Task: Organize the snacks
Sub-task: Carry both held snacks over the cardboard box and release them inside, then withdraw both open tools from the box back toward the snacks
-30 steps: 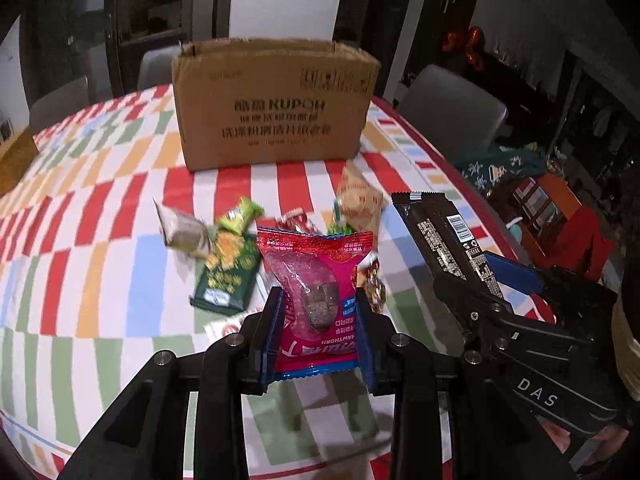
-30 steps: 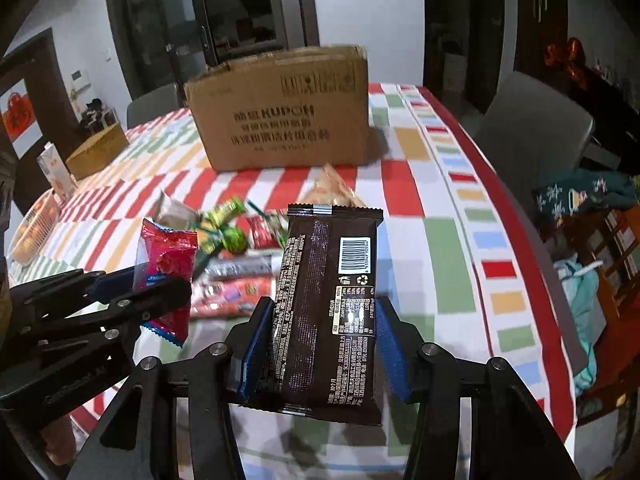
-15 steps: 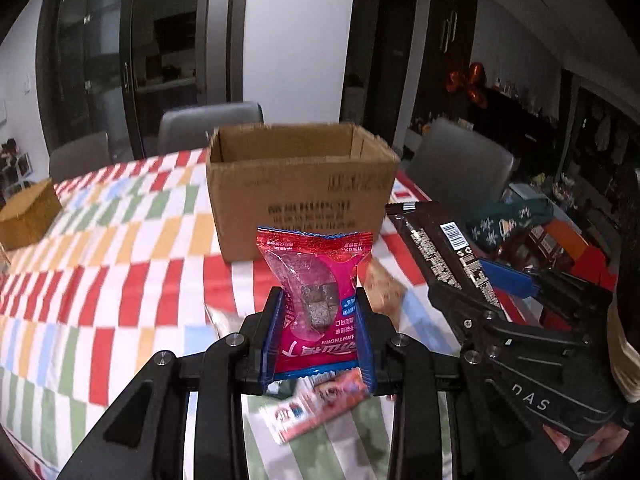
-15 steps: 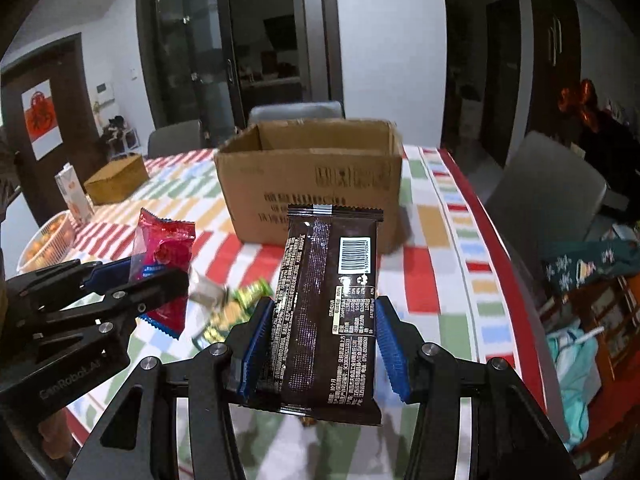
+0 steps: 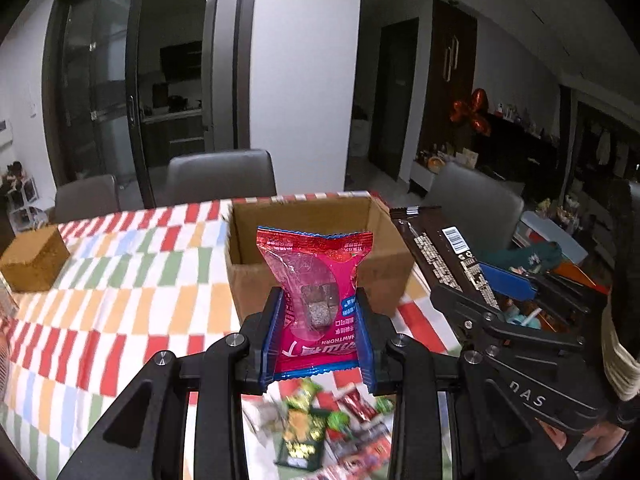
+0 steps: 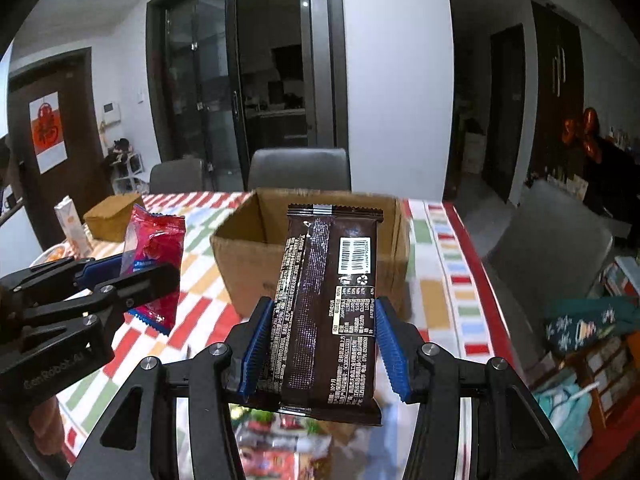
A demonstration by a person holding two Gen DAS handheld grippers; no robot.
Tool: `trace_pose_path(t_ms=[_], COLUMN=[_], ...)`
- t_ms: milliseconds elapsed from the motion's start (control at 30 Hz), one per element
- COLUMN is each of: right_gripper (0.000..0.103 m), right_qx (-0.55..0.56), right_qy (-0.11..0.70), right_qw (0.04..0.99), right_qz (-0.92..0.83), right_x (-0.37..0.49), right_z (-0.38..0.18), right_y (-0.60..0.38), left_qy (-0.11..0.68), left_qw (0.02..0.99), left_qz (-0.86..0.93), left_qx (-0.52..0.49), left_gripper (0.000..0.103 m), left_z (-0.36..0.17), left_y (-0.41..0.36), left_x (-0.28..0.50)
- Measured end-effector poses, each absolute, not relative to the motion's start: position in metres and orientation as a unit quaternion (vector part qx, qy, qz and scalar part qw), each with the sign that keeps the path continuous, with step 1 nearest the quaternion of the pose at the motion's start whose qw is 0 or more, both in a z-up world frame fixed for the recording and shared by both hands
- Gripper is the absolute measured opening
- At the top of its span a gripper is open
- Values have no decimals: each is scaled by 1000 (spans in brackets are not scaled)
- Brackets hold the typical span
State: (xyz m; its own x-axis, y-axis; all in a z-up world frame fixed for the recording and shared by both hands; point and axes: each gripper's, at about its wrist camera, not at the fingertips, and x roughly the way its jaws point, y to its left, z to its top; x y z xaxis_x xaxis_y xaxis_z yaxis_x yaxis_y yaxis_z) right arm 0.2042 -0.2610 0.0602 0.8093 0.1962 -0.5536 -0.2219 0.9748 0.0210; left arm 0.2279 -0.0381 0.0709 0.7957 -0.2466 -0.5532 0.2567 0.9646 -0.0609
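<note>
both grippers have risen since the earlier frames: the open brown cardboard box [image 5: 320,258], seen side-on a second ago, now shows its inner walls, and the loose pile of small snack packets [image 5: 320,432] has slid to the bottom edge of the left wrist view, blurred.

item, left gripper [image 5: 317,330]: jaws narrow, blue ribbed pads clamped on both side edges of a pink-red plastic hawthorn snack pouch [image 5: 316,292]. pouch upright, lower half between the pads, top seam above the fingertips, in front of the box's near wall.

item, right gripper [image 6: 320,344]: jaws at a middling width, blue pads pressed to the long edges of a dark brown foil bar wrapper with a white barcode [image 6: 330,300]. wrapper upright, upper half projecting past the fingertips, overlapping the box's near wall in view.

item, box: stands on a table with a red, green, orange and blue checked cloth [image 5: 120,280]; interior appears bare as far as visible.

item, small tan box [image 5: 34,258]: far left on the cloth, well apart.
</note>
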Motion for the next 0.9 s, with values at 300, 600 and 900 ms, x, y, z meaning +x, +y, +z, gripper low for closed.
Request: trace_pose_path(t_ms=[300, 600, 900], right_gripper=[51, 52, 47], right_qx=[-25, -35, -54], right_qy=[279, 297, 308], right_qw=[953, 949, 946], right_qz=[116, 103, 85], right_x=[248, 300, 341], right_z=[71, 73, 72], right_y=[-253, -252, -248], left_qy=[299, 325, 372], left_qw=[944, 936, 922], left_qz=[-140, -136, -111], left_qx=[-2, 6, 11], left_gripper=[33, 33, 43], left_z=[87, 84, 62], left_y=[-34, -40, -48], left_x=[281, 341, 395])
